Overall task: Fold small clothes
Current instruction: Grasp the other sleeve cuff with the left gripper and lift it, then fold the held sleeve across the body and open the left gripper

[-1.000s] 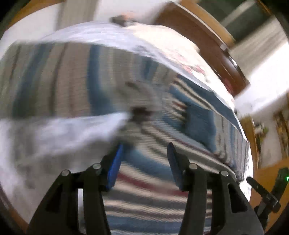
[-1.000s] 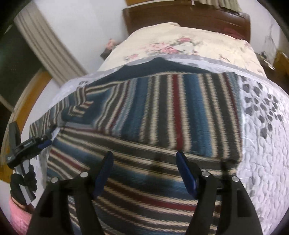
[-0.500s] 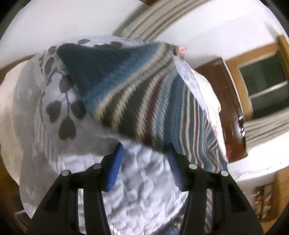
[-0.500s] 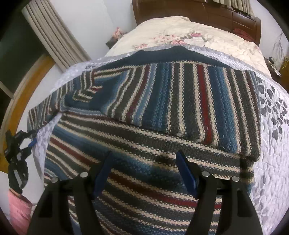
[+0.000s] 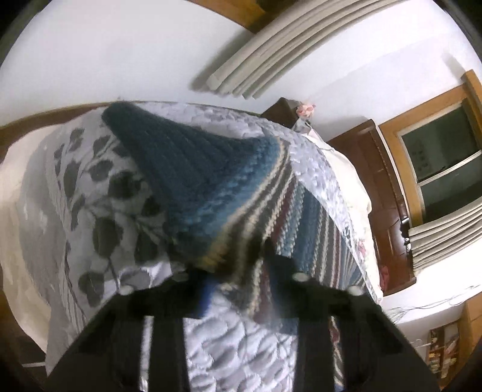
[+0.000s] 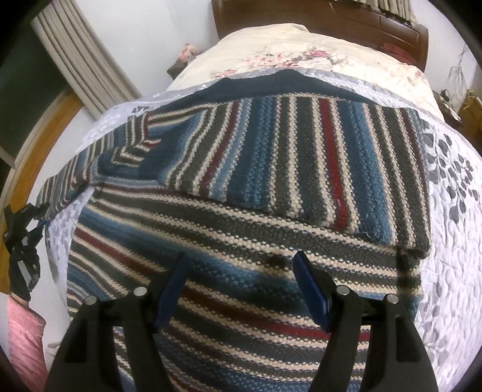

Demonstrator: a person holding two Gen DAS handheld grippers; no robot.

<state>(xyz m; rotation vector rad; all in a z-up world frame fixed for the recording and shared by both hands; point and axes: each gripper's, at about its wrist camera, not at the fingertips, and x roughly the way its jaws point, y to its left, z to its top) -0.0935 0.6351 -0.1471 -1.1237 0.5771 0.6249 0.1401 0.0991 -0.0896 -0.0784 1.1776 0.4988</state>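
Observation:
A knitted sweater (image 6: pixel 271 169) with blue, grey, cream and red stripes lies flat on the bed, one sleeve folded across its body. My right gripper (image 6: pixel 241 271) hovers open just above the sweater's lower body, with nothing between its fingers. In the left wrist view the other sleeve (image 5: pixel 192 169) runs from its dark blue cuff down into my left gripper (image 5: pixel 238 271), whose blurred fingers have narrowed onto the knit edge. The left gripper (image 6: pixel 22 223) also shows at the bed's left edge in the right wrist view, by the sleeve end.
A grey quilt (image 6: pixel 452 241) with a leaf print covers the bed, over a cream floral bedspread (image 6: pixel 286 45) toward the dark wooden headboard (image 6: pixel 331 15). Curtains (image 6: pixel 78 57) and a wood-framed window stand left of the bed. Something pink (image 6: pixel 21 340) sits low beside the bed's left side.
My left gripper swung from the sweater body out to the far sleeve and its fingers narrowed onto the knit. The right gripper stayed open and shifted slightly closer over the sweater.

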